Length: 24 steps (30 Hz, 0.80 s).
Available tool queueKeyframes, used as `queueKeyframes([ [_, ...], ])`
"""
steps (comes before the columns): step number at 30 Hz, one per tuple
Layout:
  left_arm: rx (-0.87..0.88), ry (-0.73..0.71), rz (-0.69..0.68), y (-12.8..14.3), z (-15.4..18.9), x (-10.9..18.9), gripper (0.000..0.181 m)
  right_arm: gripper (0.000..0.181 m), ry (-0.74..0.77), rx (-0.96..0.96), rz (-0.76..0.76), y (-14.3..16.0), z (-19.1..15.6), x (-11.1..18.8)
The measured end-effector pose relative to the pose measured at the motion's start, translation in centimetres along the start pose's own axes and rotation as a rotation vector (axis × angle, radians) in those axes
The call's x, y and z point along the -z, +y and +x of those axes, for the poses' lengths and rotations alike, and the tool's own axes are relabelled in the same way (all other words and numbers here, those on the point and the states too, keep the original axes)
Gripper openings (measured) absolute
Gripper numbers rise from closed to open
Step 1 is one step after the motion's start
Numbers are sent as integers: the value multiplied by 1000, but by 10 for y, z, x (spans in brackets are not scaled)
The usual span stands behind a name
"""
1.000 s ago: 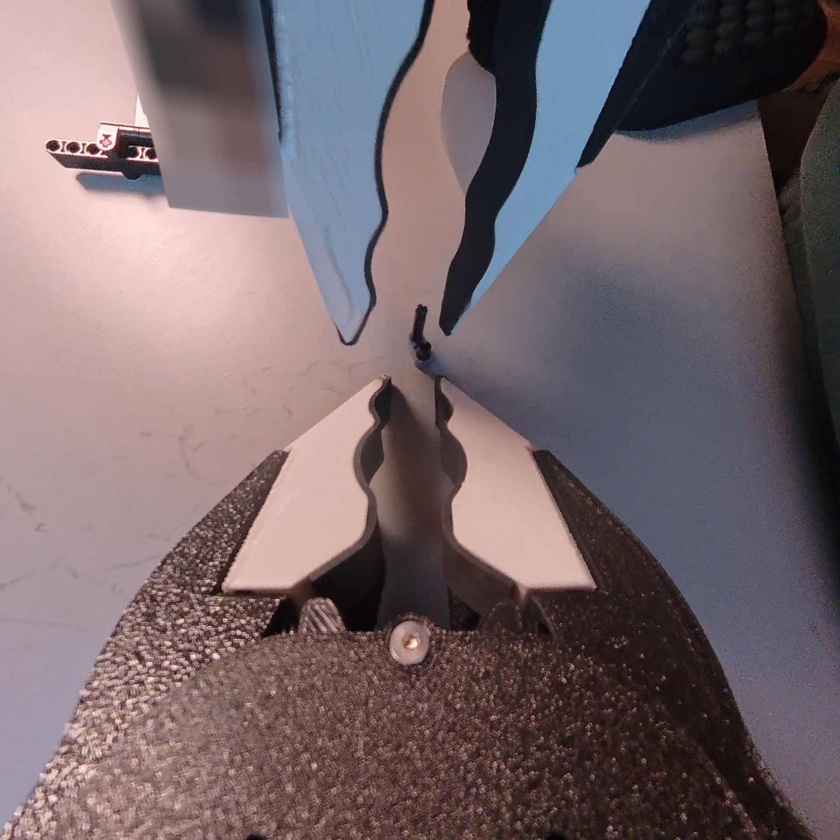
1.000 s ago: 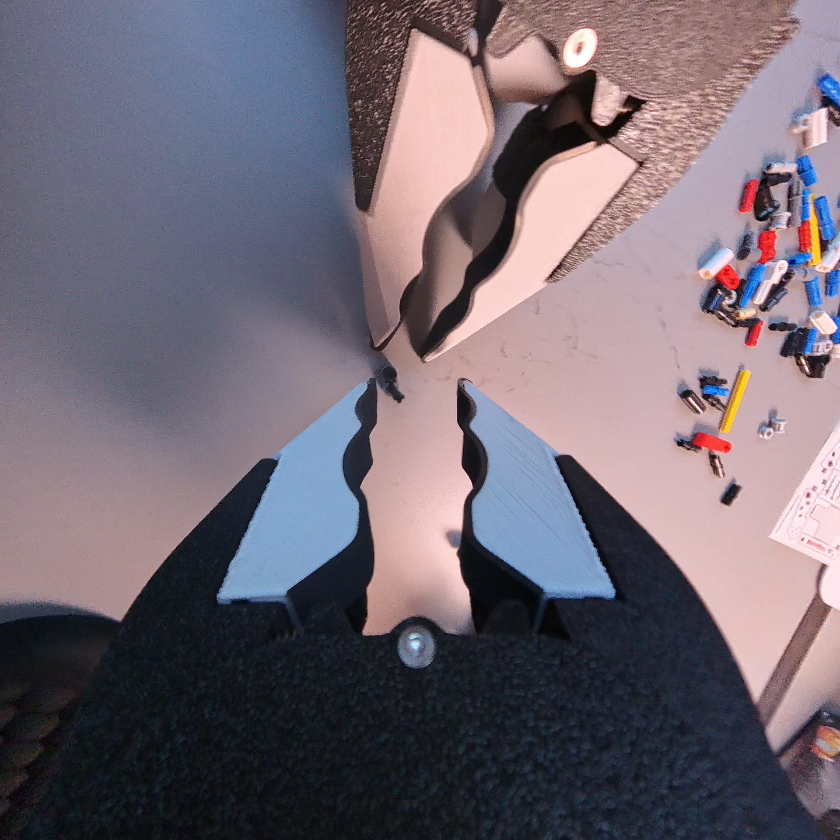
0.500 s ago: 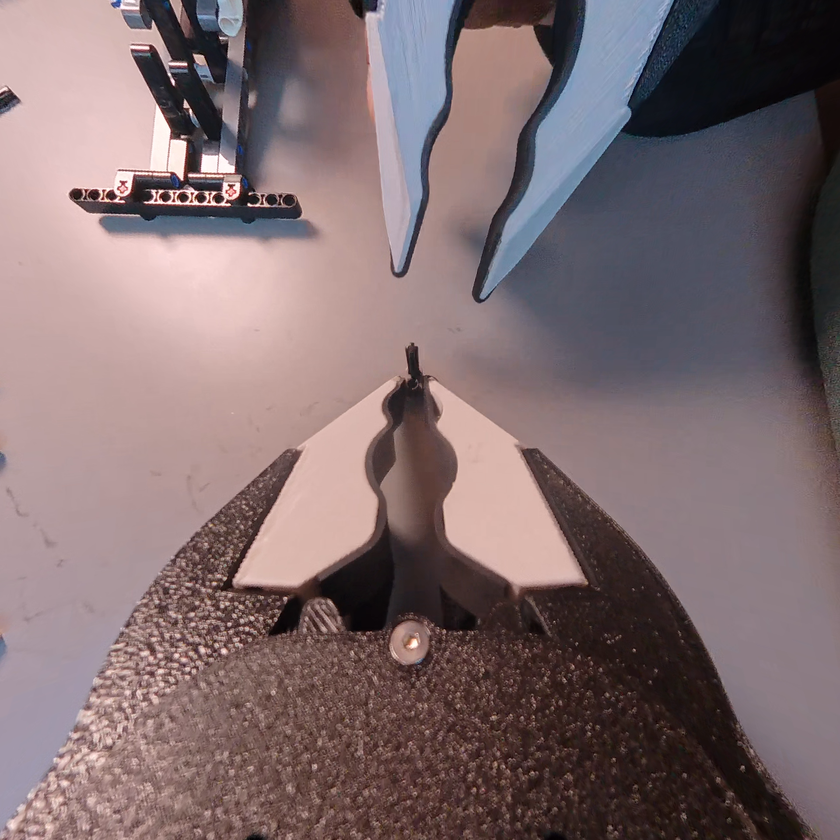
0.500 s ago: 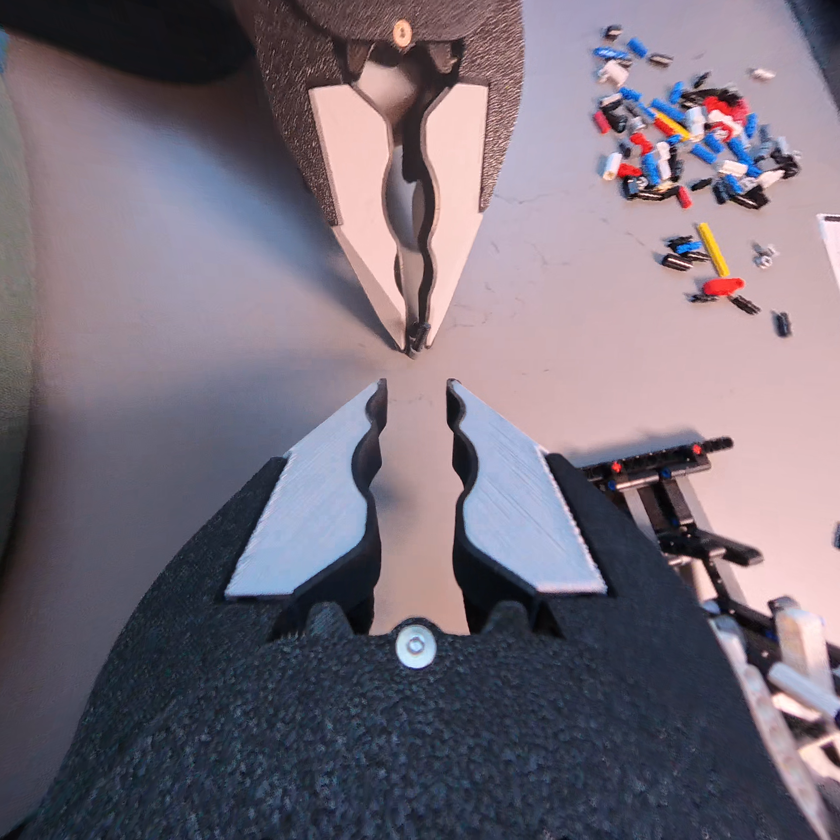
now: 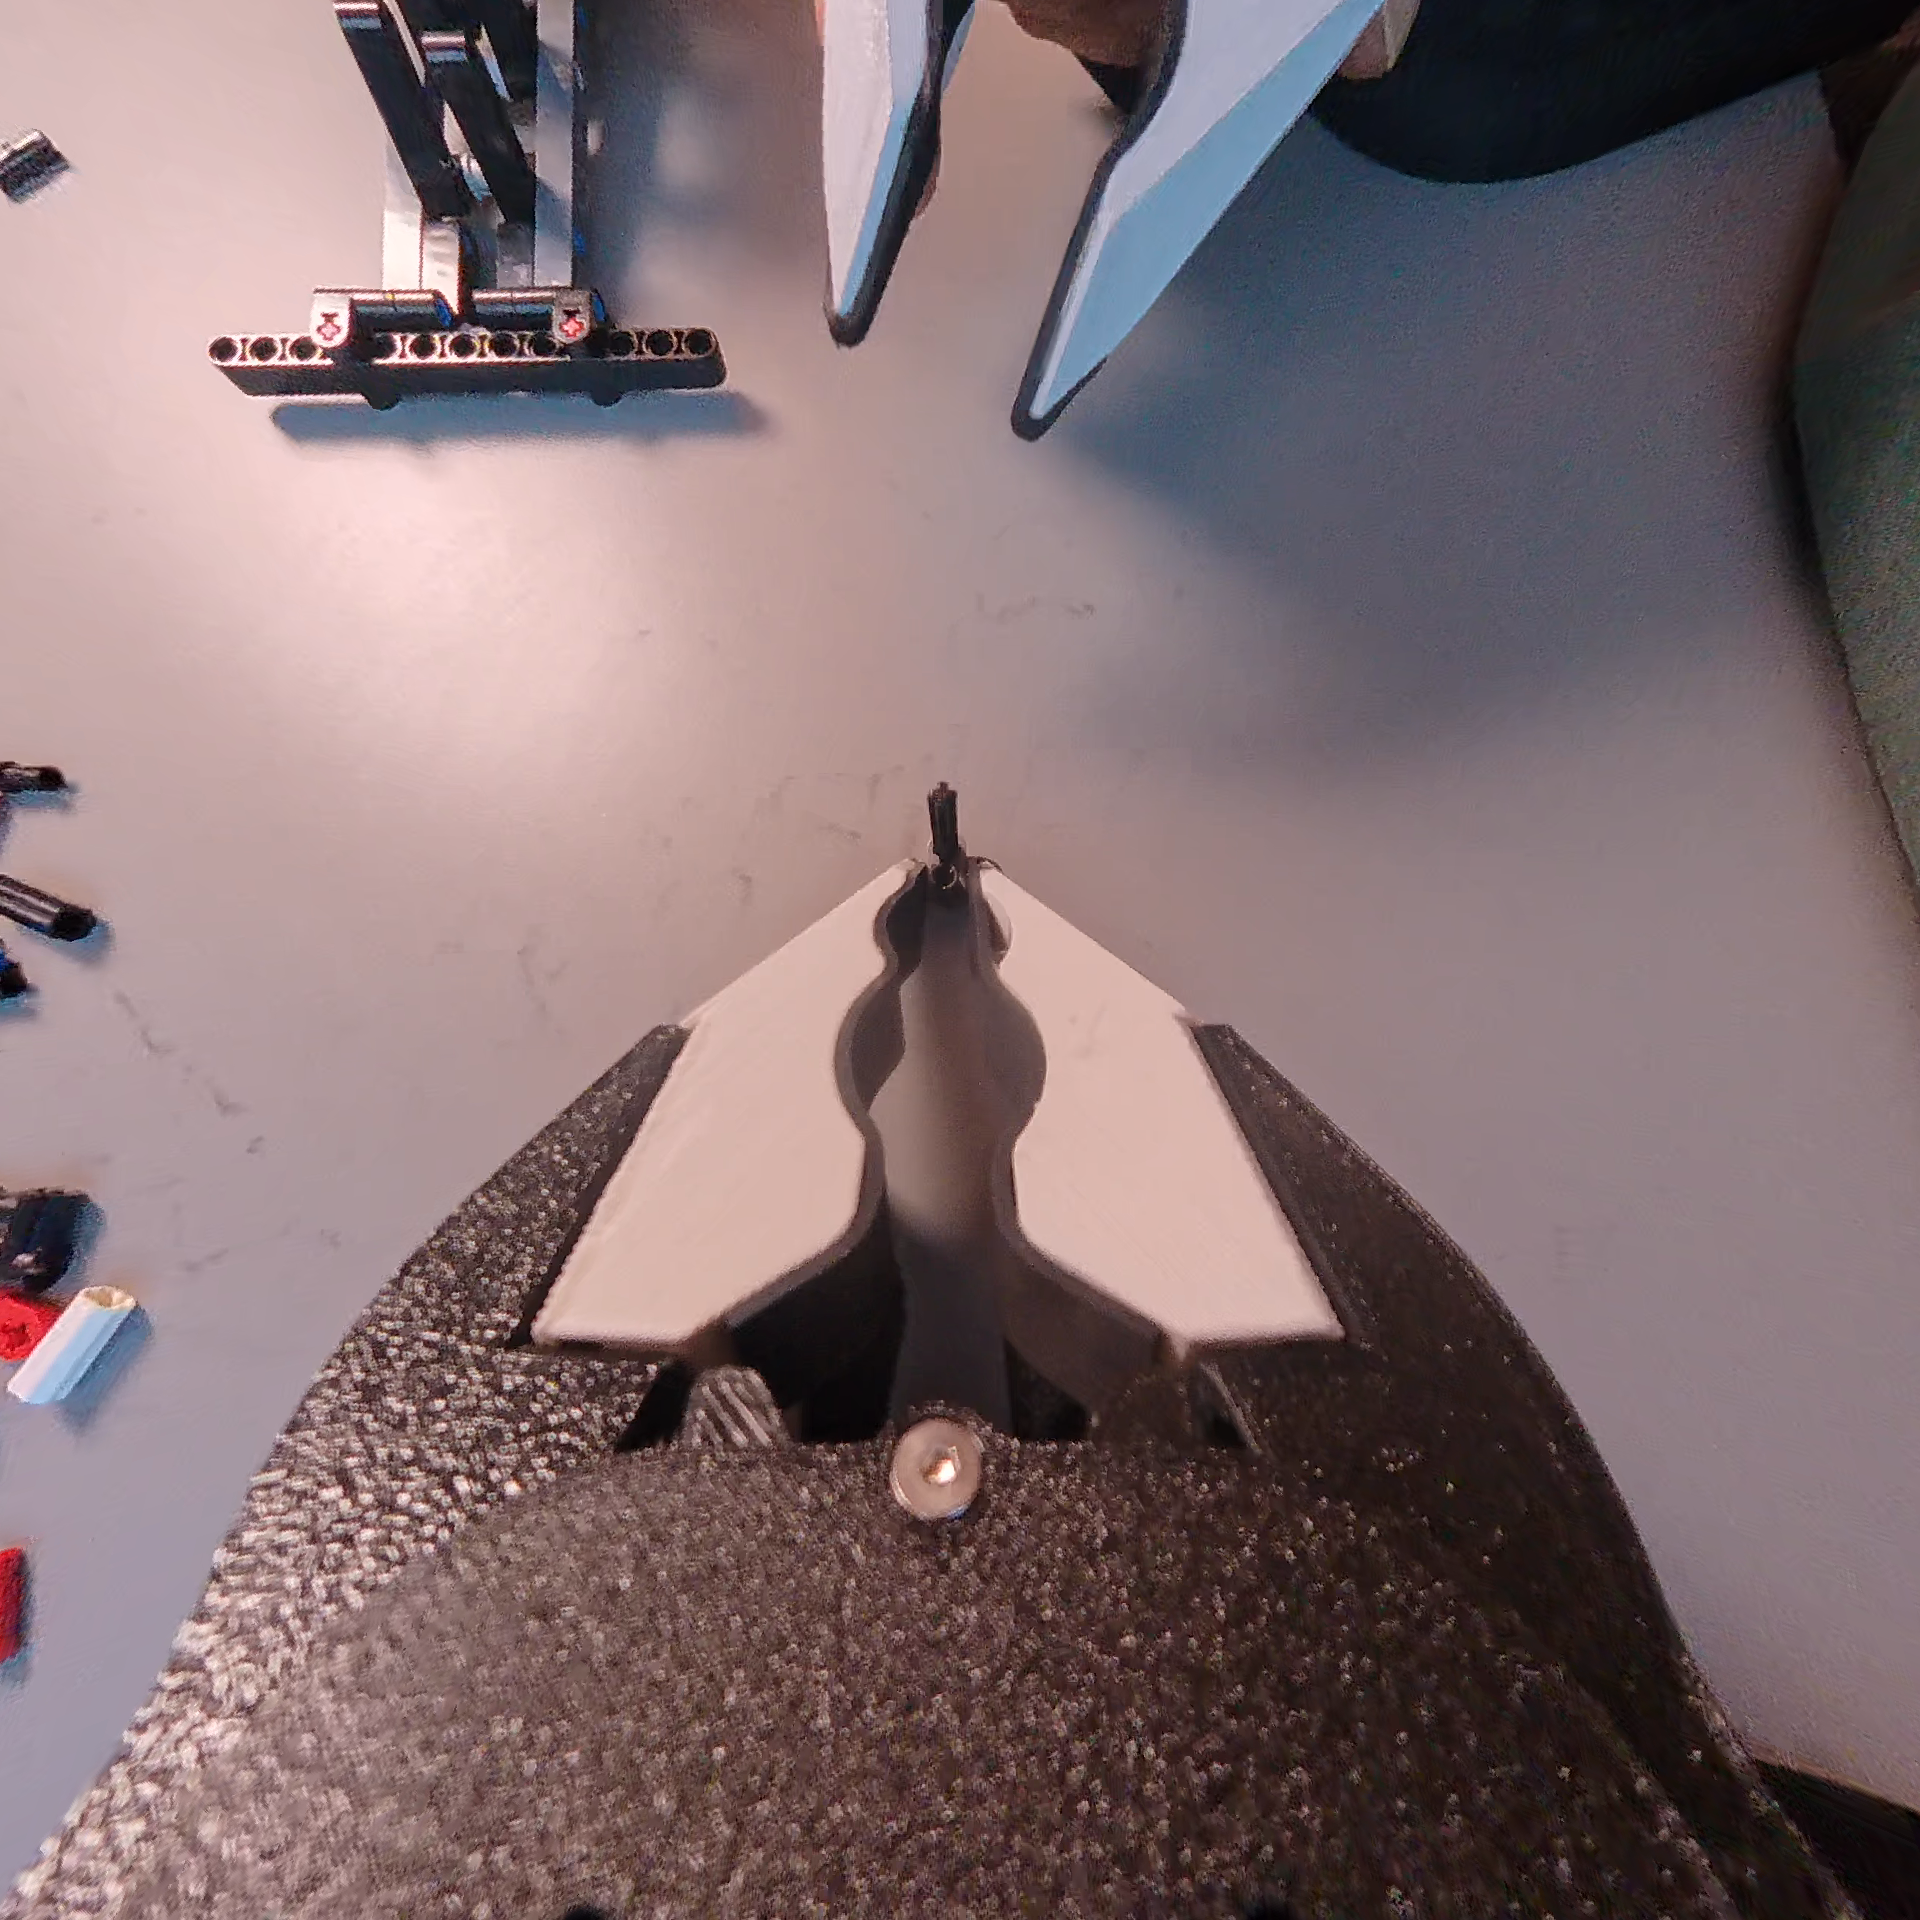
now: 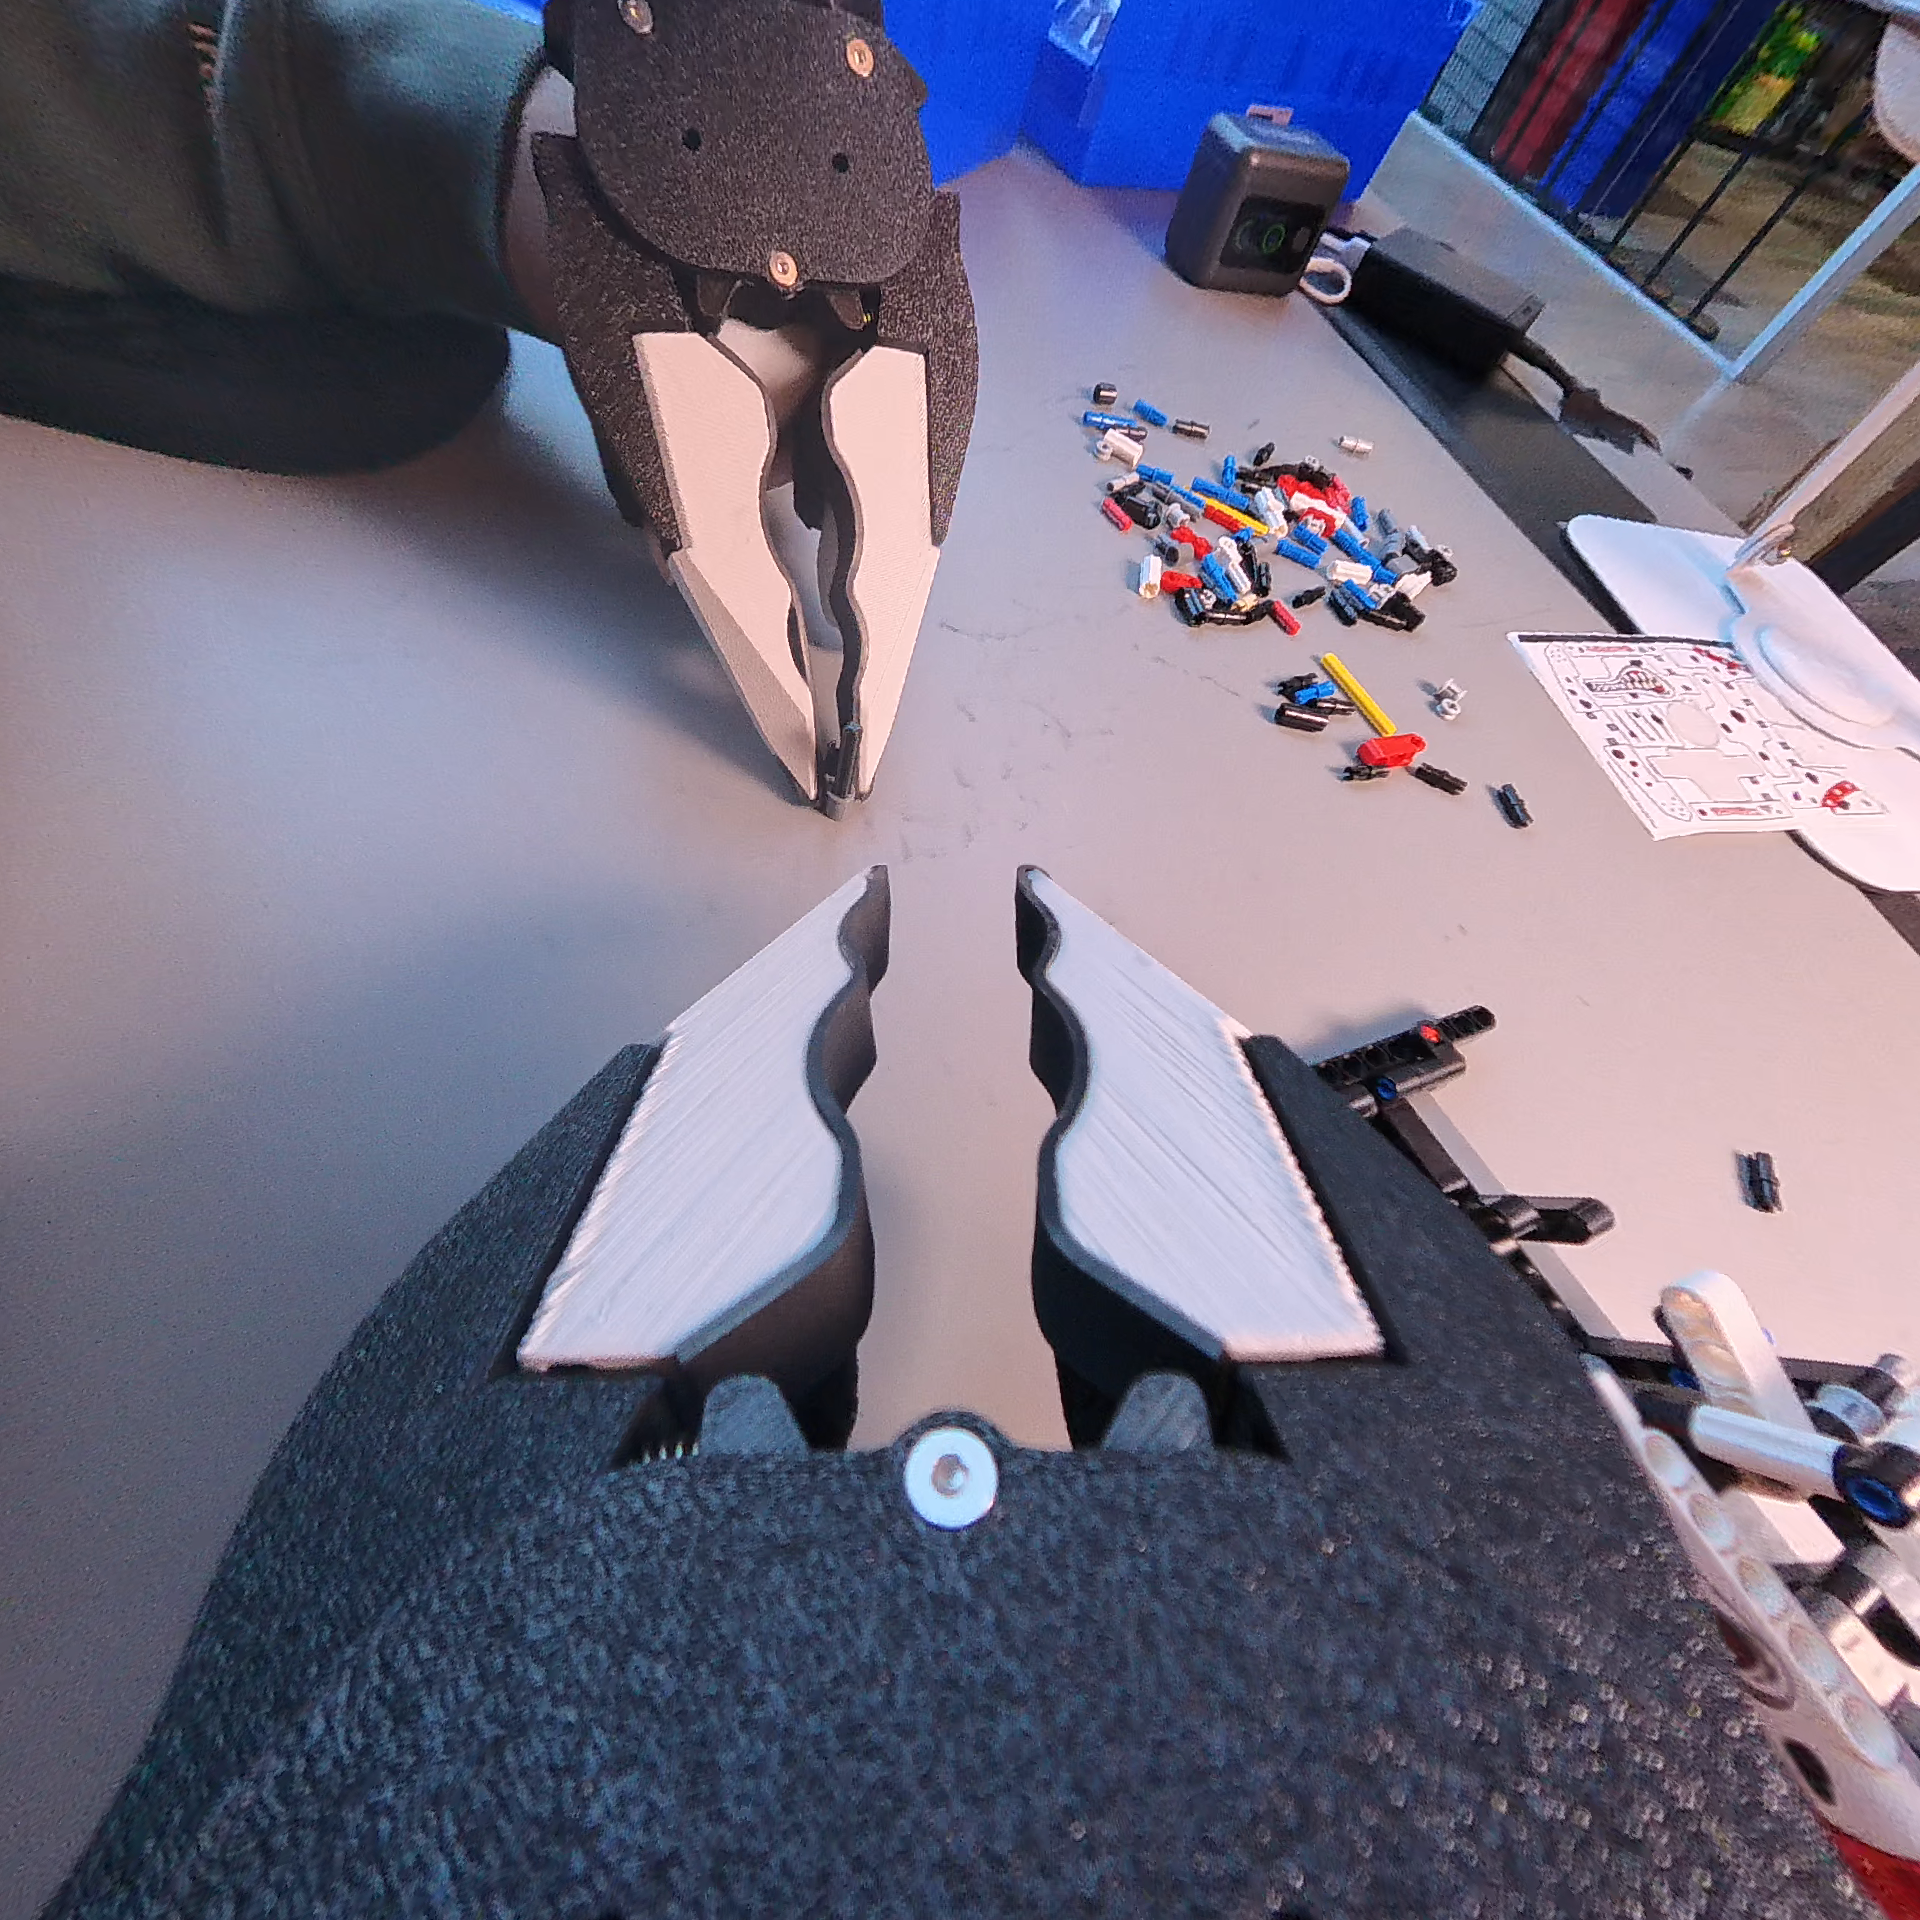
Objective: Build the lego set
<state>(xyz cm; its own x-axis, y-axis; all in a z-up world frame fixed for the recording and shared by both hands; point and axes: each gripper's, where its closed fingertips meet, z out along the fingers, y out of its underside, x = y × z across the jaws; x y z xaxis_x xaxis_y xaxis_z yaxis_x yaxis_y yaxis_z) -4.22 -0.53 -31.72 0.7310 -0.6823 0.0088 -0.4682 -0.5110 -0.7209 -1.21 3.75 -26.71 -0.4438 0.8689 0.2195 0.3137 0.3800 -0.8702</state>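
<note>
My left gripper is shut on a small black lego pin that sticks out past its tips; it also shows in the right wrist view, tips near the table, with the pin between them. My right gripper is open and empty, held above the table; it shows in the left wrist view at the top. The partly built black and white lego model lies at the upper left, and in the right wrist view at the right.
A pile of loose blue, red, black and white lego pieces lies on the grey table. A printed sheet, a small black camera and a blue bin are farther back. Loose pieces lie at the left. A sleeve is behind the left gripper. Across from one pair of fingers to the other is roughly 8 cm.
My left gripper closed on the black pin and lifted it off the table. My right gripper drew back and tilted up, staying open. The model came into view.
</note>
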Motion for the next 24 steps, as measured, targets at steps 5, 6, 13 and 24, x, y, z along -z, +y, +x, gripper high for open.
queueKeyframes([
  [5,2,8,1,8,-5,8,7,23,23,4,38,-7,0,-3],
  [6,3,5,1,9,-5,9,7,23,29,4,45,-8,0,-3],
  [13,14,-24,1,8,-12,9,7,21,56,-25,100,-15,8,0],
  [24,39,6,10,5,-16,7,24,21,62,-58,138,-19,13,2],
])
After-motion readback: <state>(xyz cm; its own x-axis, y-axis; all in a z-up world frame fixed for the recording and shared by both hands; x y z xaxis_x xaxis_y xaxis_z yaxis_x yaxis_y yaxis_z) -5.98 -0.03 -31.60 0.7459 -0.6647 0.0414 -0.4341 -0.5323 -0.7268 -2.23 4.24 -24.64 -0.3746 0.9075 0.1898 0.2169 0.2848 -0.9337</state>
